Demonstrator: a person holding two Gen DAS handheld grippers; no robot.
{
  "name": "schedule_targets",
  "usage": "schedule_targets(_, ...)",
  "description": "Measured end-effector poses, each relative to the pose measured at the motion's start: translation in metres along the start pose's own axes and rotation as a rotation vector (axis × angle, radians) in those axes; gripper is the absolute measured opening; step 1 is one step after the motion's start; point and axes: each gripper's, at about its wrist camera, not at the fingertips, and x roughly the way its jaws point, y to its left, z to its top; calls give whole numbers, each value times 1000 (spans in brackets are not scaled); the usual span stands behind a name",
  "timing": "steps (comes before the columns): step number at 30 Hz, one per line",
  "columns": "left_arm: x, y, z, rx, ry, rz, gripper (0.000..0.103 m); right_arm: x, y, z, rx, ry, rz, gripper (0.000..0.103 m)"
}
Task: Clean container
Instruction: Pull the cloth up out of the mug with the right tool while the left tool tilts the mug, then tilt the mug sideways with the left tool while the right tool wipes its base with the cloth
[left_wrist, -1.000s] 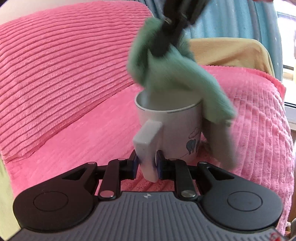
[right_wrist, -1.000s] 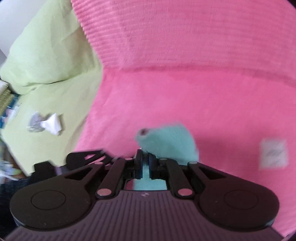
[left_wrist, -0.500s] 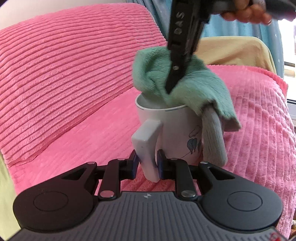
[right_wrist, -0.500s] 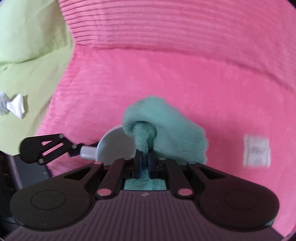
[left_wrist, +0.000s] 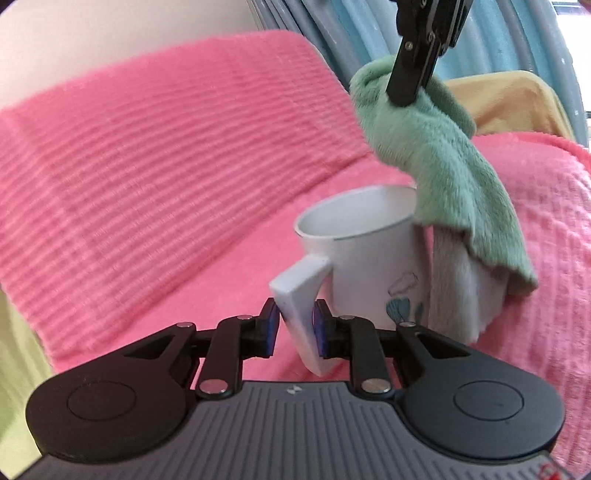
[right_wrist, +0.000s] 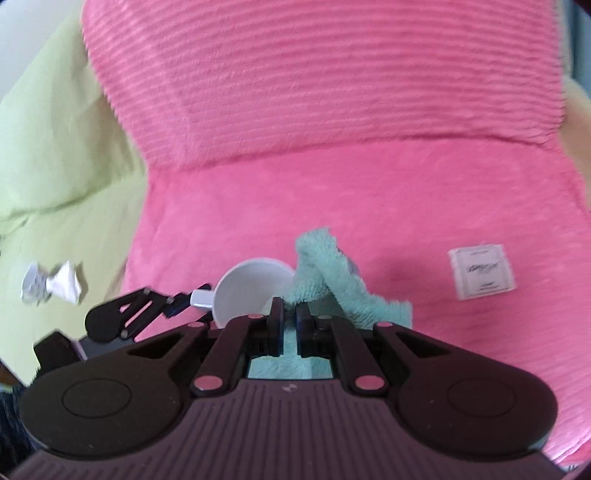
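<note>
1. Through my left wrist camera, my left gripper (left_wrist: 294, 328) is clamped on the flat, angular handle of the white mug (left_wrist: 373, 254), one blue pad pressed to each side of it. The mug stands upright on the pink ribbed blanket (left_wrist: 155, 177), just ahead of my fingers. Its inside is plain white, a thin dark line runs under the rim, and a small teal drawing marks the outer wall low down. My right gripper (left_wrist: 408, 88) comes in from the top, pinching a green plush cloth (left_wrist: 443, 162). The cloth hangs above the mug's far rim and drapes down its outer right side; its underside looks grey-white. Blue curtains (left_wrist: 325, 33) and a yellow cover (left_wrist: 509, 99) lie behind.

2. Through my right wrist camera, the jaws stand nearly together with the cloth (right_wrist: 332, 273) bunched between them. The mug (right_wrist: 251, 288) sits just left of the cloth, mouth open toward me, its handle held by my left gripper (right_wrist: 184, 299). A white label (right_wrist: 482, 273) lies on the blanket to the right; crumpled paper (right_wrist: 55, 284) rests on a lime-green sheet (right_wrist: 62, 155) to the left.
</note>
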Motion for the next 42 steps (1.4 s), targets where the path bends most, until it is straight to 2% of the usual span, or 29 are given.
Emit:
schedule_targets(2,-1,-5,-1,57,-32,51,25,-9,-1,1,9,-39,-5,5)
schedule_targets(5,-10,-23,-7,219,-123,134,25,-20,1,1,15,-92,-4,5)
schedule_targets(9,-36,-57,-23,470,-290,141,26,-26,4,-2,2,-104,-5,5)
schedule_targets(11,-50,-73,-33,576,-361,113,26,-26,5,-5,-8,-95,1,5)
schedule_targets(12,-56,-76,-36,594,-374,82,25,-27,5,-9,-13,-91,4,5)
schedule_targets(14,-63,-81,-42,622,-374,27,27,-26,8,-15,-25,-73,16,5)
schedule_targets(16,-69,-85,-47,650,-368,-7,32,-25,12,-23,-28,-57,29,5)
schedule_targets(18,-74,-84,-46,633,-341,-52,41,-21,13,-34,-24,-38,55,5)
schedule_targets(21,-82,-86,-49,627,-304,-77,41,-17,14,-53,-23,-23,110,5)
schedule_targets(23,-83,-83,-46,603,-270,-93,41,-17,14,-69,-27,-31,171,5)
schedule_targets(26,-85,-85,-47,607,-239,-89,41,-10,9,-96,-24,-59,309,5)
schedule_targets(30,-92,-94,-55,631,-231,-74,40,24,-11,-127,56,-83,441,5)
schedule_targets(33,-92,-100,-57,647,-234,-74,40,52,-26,-141,127,-109,462,1)
schedule_targets(35,-91,-102,-59,653,-235,-88,40,56,-35,-144,181,-174,494,1)
schedule_targets(38,-91,-107,-61,666,-228,-134,38,60,-41,-141,221,-242,485,1)
schedule_targets(40,-89,-114,-67,706,-236,-106,38,65,-42,-138,233,-269,482,0)
schedule_targets(42,-88,-112,-67,695,-234,-104,38,69,-45,-136,244,-287,458,0)
